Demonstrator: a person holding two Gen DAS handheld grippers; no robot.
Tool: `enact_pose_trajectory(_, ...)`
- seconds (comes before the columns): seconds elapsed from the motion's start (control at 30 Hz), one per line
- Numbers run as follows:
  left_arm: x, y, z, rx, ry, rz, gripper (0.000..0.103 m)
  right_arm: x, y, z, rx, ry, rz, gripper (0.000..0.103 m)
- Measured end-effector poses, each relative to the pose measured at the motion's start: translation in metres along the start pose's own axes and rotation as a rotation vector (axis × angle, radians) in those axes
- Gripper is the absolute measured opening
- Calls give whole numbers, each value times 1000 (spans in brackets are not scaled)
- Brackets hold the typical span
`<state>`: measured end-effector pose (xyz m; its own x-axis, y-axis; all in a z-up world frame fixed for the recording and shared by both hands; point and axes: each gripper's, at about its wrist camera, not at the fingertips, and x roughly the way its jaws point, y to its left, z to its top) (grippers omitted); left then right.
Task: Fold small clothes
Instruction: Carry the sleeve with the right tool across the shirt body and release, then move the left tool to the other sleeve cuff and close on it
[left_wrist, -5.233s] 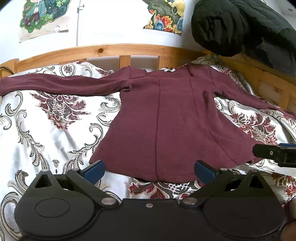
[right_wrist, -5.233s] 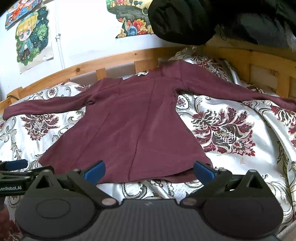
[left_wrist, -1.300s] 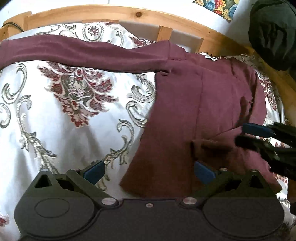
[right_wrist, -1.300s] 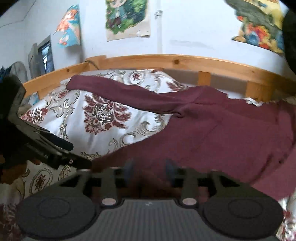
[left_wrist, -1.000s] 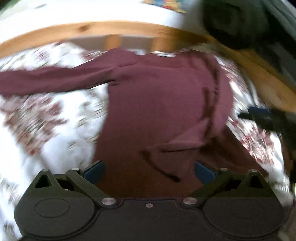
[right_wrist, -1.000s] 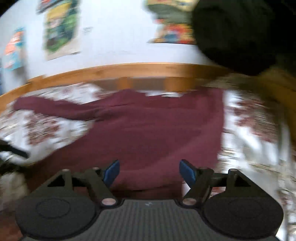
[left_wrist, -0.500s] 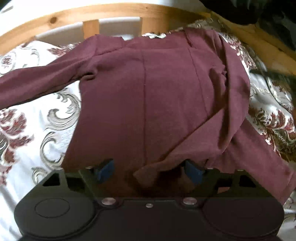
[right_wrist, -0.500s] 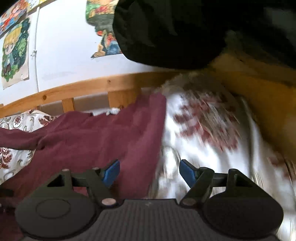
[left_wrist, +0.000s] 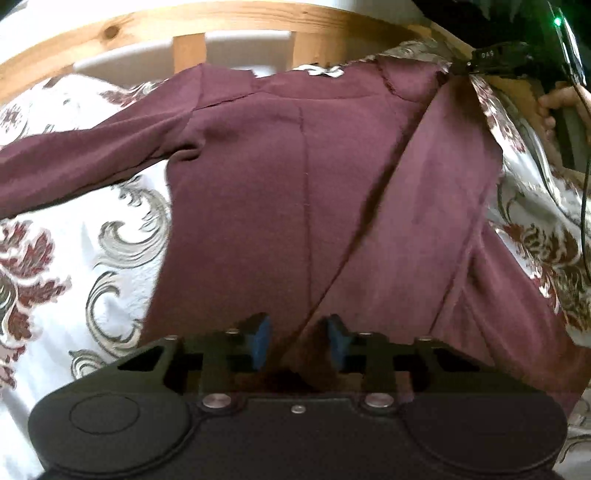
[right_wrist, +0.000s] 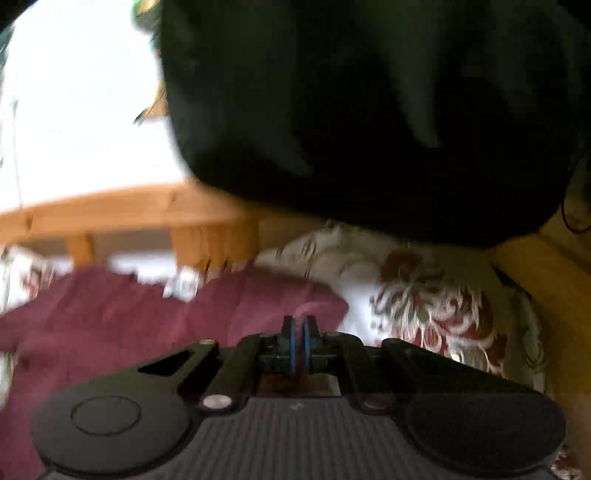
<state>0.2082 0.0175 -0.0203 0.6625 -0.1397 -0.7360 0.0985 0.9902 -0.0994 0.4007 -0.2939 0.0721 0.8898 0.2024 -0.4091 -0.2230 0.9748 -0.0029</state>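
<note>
A maroon long-sleeved top (left_wrist: 258, 184) lies flat on a floral bedcover (left_wrist: 92, 240). Its right sleeve (left_wrist: 424, 221) is folded slantwise across the body, and its left sleeve stretches out to the left. My left gripper (left_wrist: 297, 341) sits low at the hem. Its jaws are closing with the end of the folded sleeve between the blue pads. My right gripper (right_wrist: 298, 330) is shut, with a small loop of maroon cloth pinched at its tips. In the left wrist view the right gripper (left_wrist: 460, 68) is at the top's far right shoulder.
A wooden bed rail (left_wrist: 147, 26) runs along the far edge, close behind the collar. A bulky black garment (right_wrist: 369, 110) hangs over the far right corner. A person's hand (left_wrist: 550, 107) grips the right tool, with a cable trailing down the right side.
The left jaws have narrowed around the folded sleeve's end. The right gripper has swung away to the far right shoulder and shut there.
</note>
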Motion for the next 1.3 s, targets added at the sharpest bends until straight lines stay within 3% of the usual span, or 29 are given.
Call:
enact_pose_trajectory(0.1, 0, 10, -2, -56, 5, -20, 28, 18, 15, -2, -30, -6, -28, 7)
enact_pose_trajectory(0.17, -2, 11, -2, -61, 4, -24, 28, 23, 24, -9, -76, 2, -28, 17)
enact_pose_trajectory(0.27, -5, 12, -3, -64, 6, -28, 30, 14, 26, -22, -123, -7, -33, 56)
enact_pose_trajectory(0.3, -6, 13, -3, -73, 7, -30, 32, 8, 24, -26, -138, -18, -30, 63)
enact_pose_trajectory(0.5, -19, 19, -7, -141, -10, -57, 62, -44, 11, -54, -177, -18, -46, 86)
enact_pose_trajectory(0.57, -24, 19, -10, -145, -18, -55, 70, -50, 13, -67, -216, -10, -37, 86)
enact_pose_trajectory(0.63, -28, 17, -11, -137, -23, -45, 71, -50, 14, -72, -225, 6, -31, 78)
enact_pose_trajectory(0.77, -32, 16, -14, -139, -26, -31, 72, -30, -9, -76, -32, 69, 15, 62)
enact_pose_trajectory(0.83, -33, 16, -17, -146, -28, -29, 73, -22, -25, -81, 73, 108, 61, 14)
enact_pose_trajectory(0.87, -33, 16, -18, -147, -27, -30, 74, -22, -29, -83, 106, 123, 88, 7)
enact_pose_trajectory(0.97, -32, 15, -21, -142, -19, -37, 74, -36, -31, -81, 118, 149, 74, 5)
enact_pose_trajectory(1.07, -28, 14, -21, -125, -9, -39, 74, -47, -43, -83, 231, 190, 51, 5)
enact_pose_trajectory(1.17, -24, 12, -20, -119, 4, -34, 74, -46, -41, -89, 218, 190, 18, 5)
enact_pose_trajectory(1.27, -25, 13, -20, -129, -2, -42, 75, -48, -34, -90, 195, 184, -13, 10)
enact_pose_trajectory(1.3, -28, 14, -21, -134, -8, -46, 76, -50, -32, -90, 194, 185, -25, 17)
